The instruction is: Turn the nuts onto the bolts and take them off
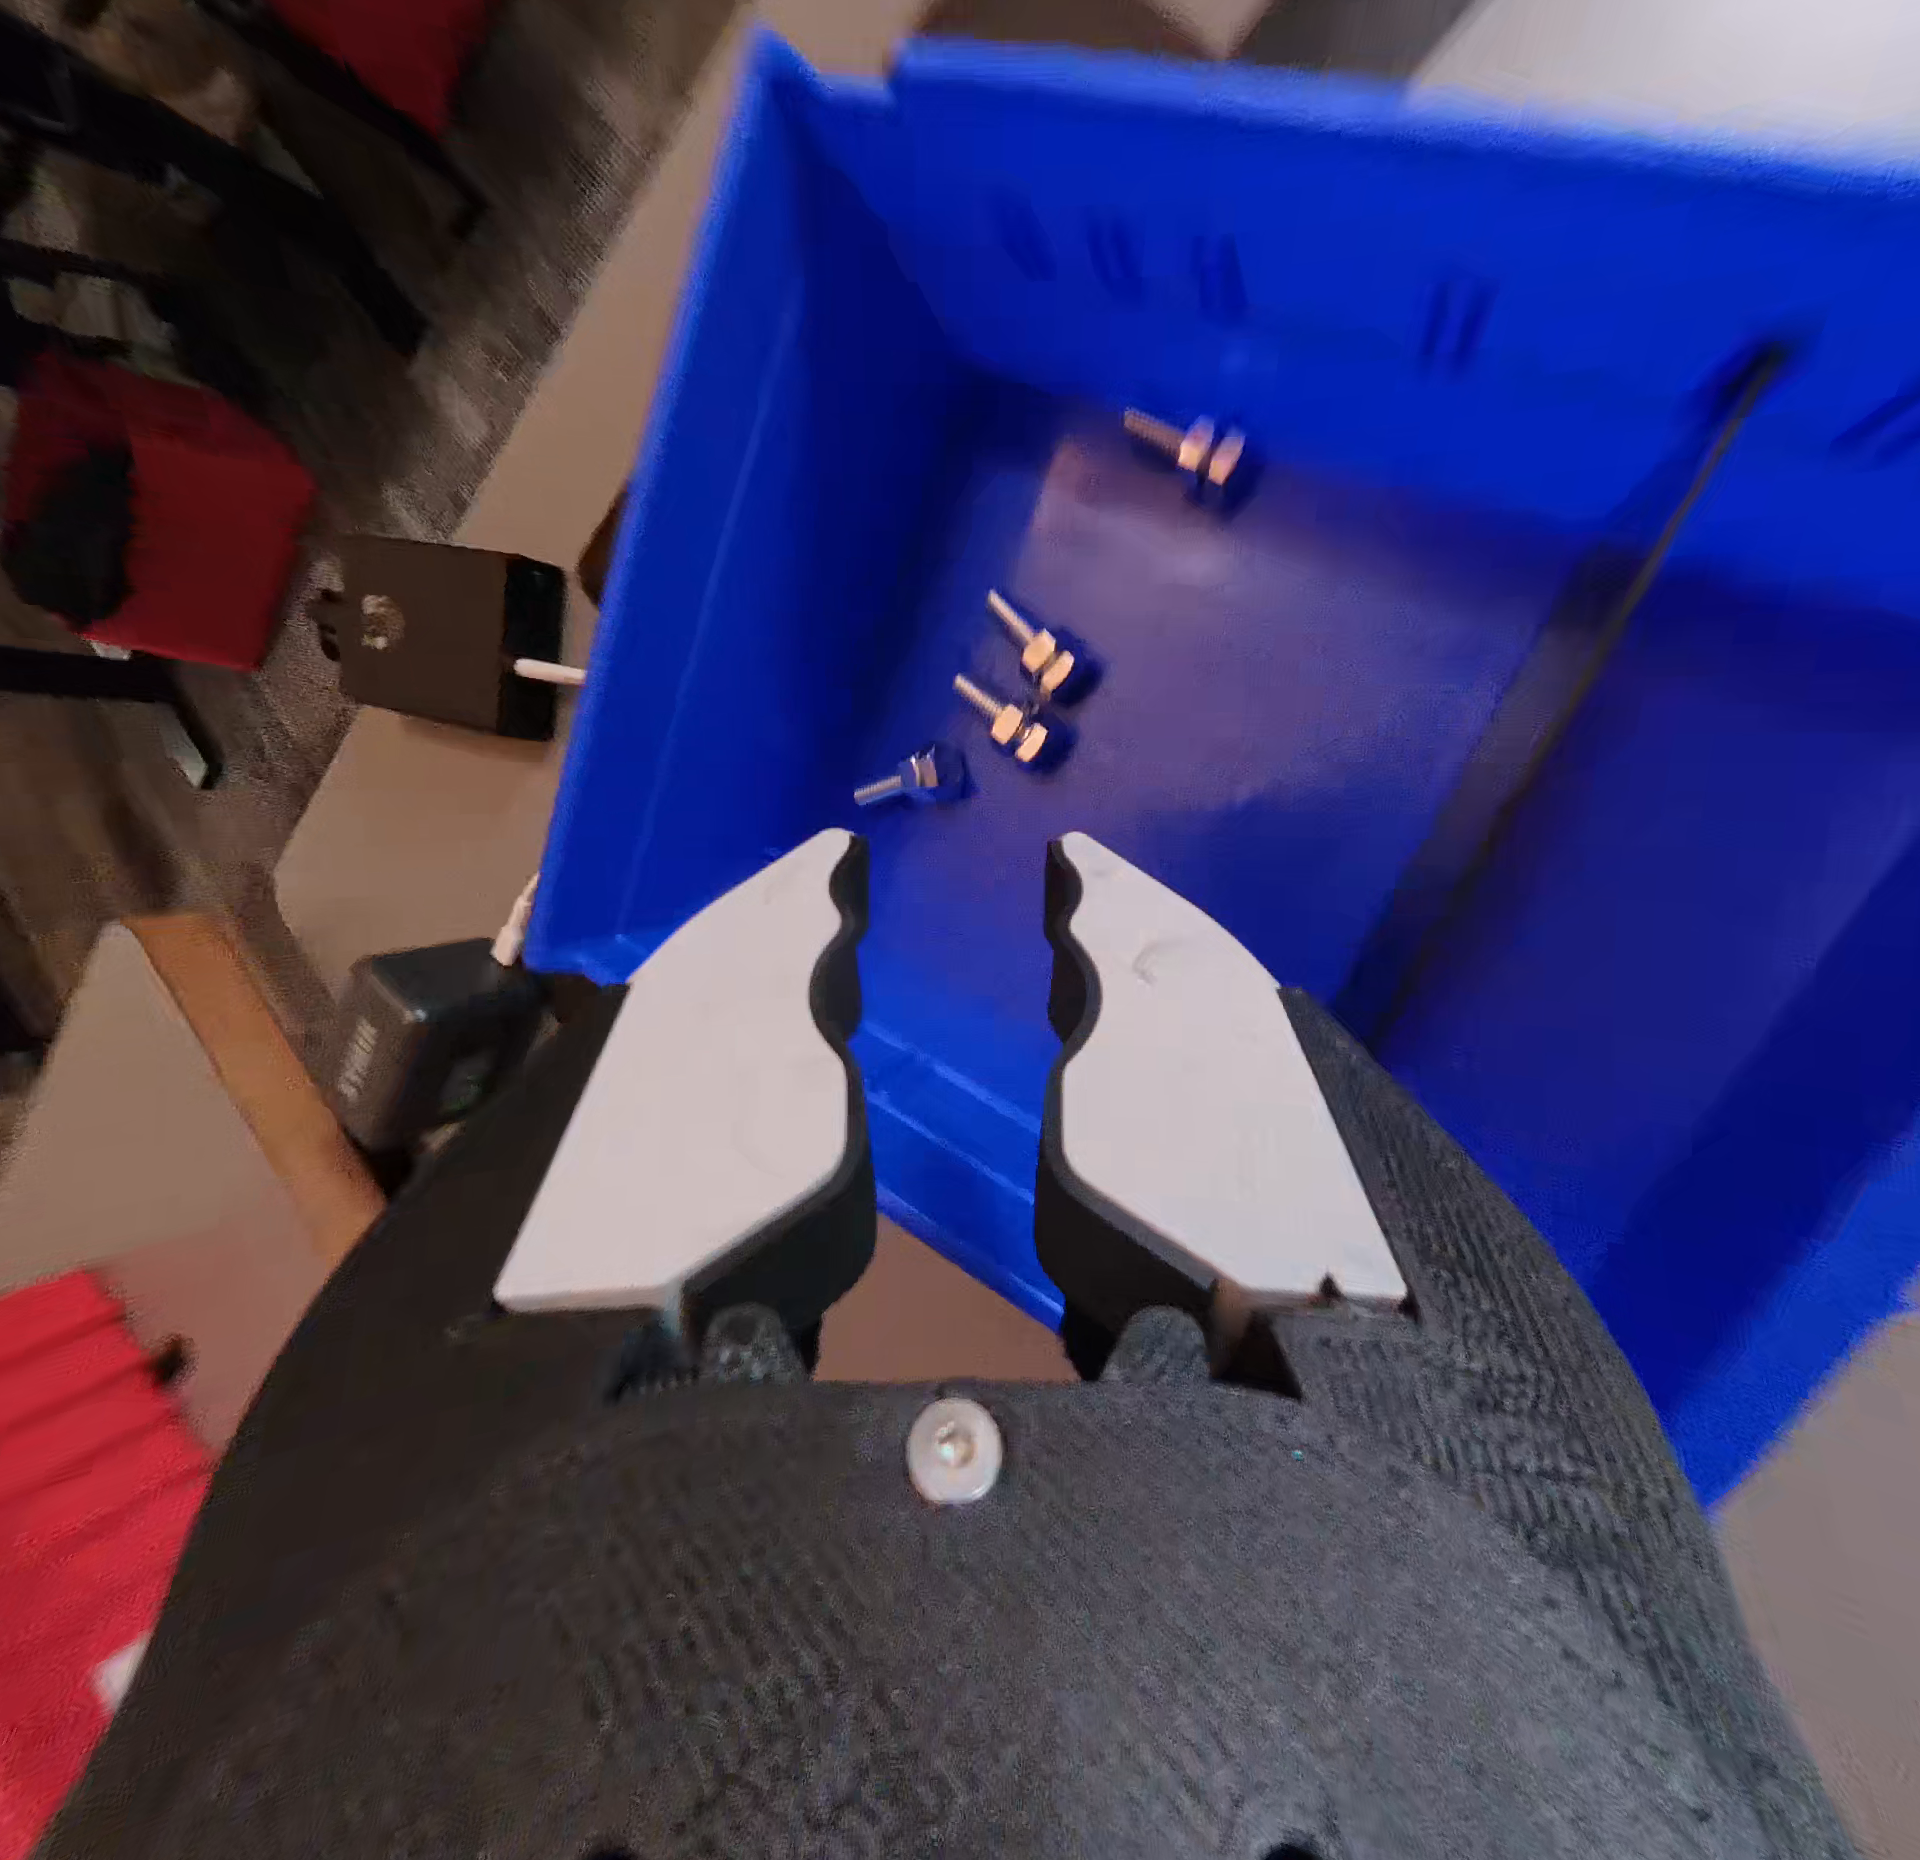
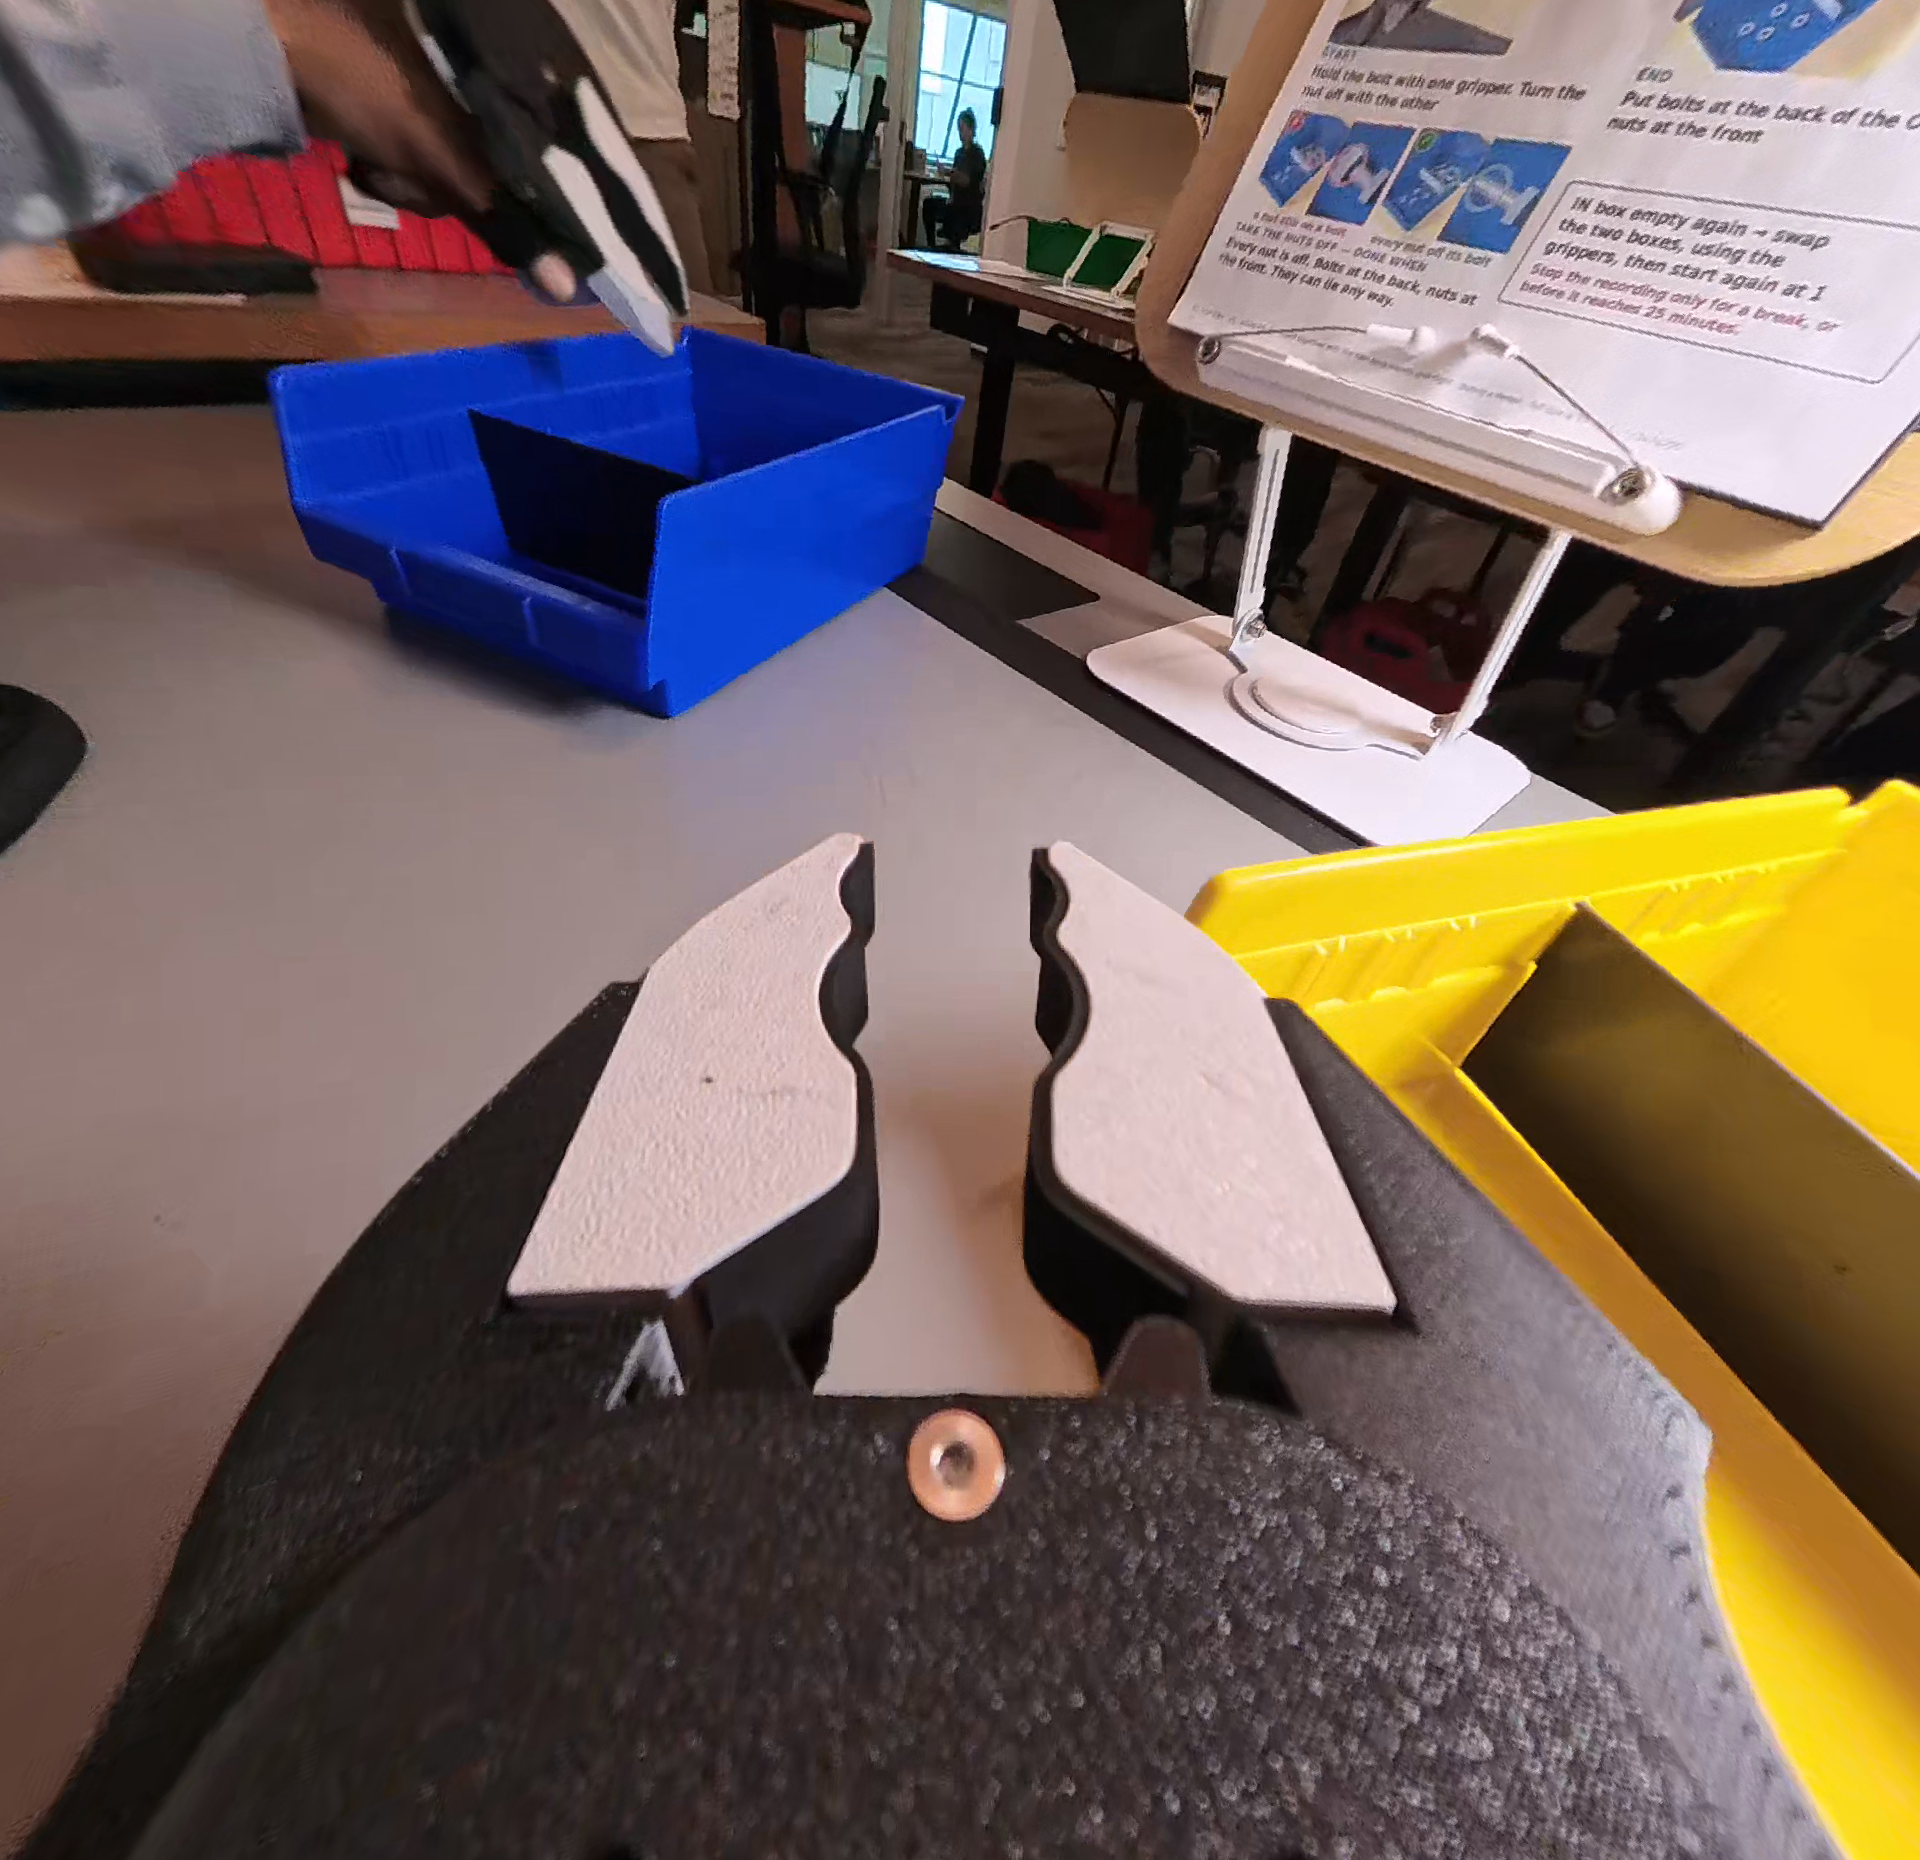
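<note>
Tongs poised over two bins, both parted and holding nothing.

The left gripper (image 1: 951,849) hangs above the blue bin (image 1: 1143,200); four nutted bolts (image 1: 1013,724) lie just ahead of its tips. The right gripper (image 2: 948,860) hovers over the grey table (image 2: 312,875), with the yellow bin (image 2: 1507,875) beside its right finger.

Blue bin (image 1: 727,480) holds silvery bolts (image 1: 1023,657); a yellow bin (image 2: 1558,875) sits on the plain grey table (image 2: 312,875).
</note>
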A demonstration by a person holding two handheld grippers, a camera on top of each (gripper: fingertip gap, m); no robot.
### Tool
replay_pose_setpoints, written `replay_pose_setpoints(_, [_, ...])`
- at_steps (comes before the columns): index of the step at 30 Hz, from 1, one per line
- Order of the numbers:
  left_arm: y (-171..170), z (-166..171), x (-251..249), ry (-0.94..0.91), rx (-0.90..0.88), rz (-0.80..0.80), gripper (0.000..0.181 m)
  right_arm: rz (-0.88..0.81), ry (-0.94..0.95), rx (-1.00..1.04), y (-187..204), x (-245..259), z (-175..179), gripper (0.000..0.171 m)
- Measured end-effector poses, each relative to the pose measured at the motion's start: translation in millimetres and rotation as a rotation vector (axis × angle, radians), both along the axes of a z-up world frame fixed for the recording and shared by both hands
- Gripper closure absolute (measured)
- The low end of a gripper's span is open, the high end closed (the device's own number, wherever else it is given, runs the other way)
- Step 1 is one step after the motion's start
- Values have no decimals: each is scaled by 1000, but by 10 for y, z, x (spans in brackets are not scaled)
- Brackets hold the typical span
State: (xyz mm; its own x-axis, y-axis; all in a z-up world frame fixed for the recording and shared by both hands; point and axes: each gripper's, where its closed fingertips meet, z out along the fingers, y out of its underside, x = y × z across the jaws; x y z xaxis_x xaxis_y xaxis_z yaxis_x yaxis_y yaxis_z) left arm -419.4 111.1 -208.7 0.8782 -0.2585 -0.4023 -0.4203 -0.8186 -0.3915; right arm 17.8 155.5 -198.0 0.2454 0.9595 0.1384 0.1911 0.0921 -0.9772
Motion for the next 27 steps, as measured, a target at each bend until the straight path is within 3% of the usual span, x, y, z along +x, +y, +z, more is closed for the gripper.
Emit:
replay_pose_setpoints(1, [33, -119, -78, 51, -78, -29, 147, 8, -4, -7, -8, 3, -35, 143])
replay_pose_setpoints(7, [118, -717, -444, 339, -478, -219, 140, 57, -45, -55, -32, 24, -260, 144])
replay_pose_setpoints(13, [219, -1022, -504, 430, -645, -353, 141, 85, -42, -69, -41, 35, -293, 145])
replay_pose_setpoints(15, [231, -1078, -531, 472, -686, -388, 155, 90, -36, -77, -42, 37, -293, 145])
replay_pose_setpoints(22, [277, -944, -502, 439, -569, -337, 159, 83, -21, -74, -55, 53, -262, 147])
replay_pose_setpoints(27, [428, -204, -227, 356, -173, -244, 158, 79, 30, -78, -87, 51, -136, 148])
